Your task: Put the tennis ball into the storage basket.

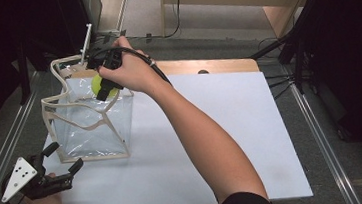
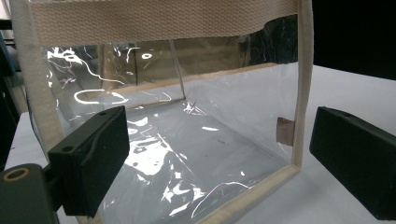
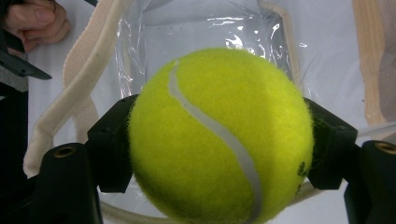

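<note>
A clear plastic tote bag (image 1: 91,125) with cream webbing trim stands upright on the white table, its mouth open upward. My right gripper (image 1: 103,89) hangs over that mouth, pointing down, shut on a yellow-green tennis ball (image 1: 98,83). In the right gripper view the tennis ball (image 3: 219,135) sits squeezed between both black jaws, with the bag's inside (image 3: 196,32) below it. My left gripper (image 1: 63,159) rests open near the bag's front left corner. Its view looks into the bag's clear side (image 2: 187,140) between spread jaws, nothing held.
The bag's cream handles (image 1: 60,68) loop up around the mouth. A white sheet (image 1: 212,139) covers the table, bare to the right of the bag. A wooden strip (image 1: 205,65) runs along the far edge. Dark stands and cables (image 1: 285,62) lie off the right side.
</note>
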`<state>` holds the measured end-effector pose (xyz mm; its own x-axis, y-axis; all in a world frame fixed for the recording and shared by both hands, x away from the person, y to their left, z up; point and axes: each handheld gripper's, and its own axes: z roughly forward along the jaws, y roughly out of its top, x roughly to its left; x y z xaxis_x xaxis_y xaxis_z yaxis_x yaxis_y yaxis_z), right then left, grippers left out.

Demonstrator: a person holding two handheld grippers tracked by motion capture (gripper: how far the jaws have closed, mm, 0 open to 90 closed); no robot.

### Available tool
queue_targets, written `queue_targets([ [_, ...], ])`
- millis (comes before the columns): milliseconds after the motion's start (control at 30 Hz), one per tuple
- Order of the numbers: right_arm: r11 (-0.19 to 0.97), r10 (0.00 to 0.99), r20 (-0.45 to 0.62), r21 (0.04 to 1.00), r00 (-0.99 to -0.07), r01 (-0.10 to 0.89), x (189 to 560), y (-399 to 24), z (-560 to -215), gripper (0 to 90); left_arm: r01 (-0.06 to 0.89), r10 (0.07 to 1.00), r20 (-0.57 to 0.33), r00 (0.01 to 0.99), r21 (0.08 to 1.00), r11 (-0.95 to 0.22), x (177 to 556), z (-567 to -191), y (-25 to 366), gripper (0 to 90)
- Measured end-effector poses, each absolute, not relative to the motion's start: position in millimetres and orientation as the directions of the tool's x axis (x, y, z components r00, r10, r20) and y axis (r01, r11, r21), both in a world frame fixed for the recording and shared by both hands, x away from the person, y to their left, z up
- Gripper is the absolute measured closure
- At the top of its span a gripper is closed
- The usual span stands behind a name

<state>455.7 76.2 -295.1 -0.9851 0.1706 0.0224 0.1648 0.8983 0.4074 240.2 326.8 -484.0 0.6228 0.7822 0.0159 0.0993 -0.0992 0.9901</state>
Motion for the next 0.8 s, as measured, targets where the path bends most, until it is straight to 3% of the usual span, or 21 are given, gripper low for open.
queue_targets([
  [333, 0.922, 0.132, 0.011, 0.365, -0.991, 0.127, 452, 76, -306, 23.1, 0.100, 0.782, 0.017, 0.623, 0.990, -0.102, 240, -484, 326, 5.4],
  [433, 0.929, 0.131, 0.009, 0.348, -0.991, 0.126, 452, 77, -309, 16.9, 0.100, 0.782, 0.018, 0.623, 0.990, -0.102, 240, -484, 326, 5.4],
  [800, 0.902, 0.170, -0.010, 0.405, -0.985, 0.152, 447, 67, -297, 11.1, 0.101, 0.783, 0.016, 0.622, 0.990, -0.100, 240, -484, 326, 5.4],
])
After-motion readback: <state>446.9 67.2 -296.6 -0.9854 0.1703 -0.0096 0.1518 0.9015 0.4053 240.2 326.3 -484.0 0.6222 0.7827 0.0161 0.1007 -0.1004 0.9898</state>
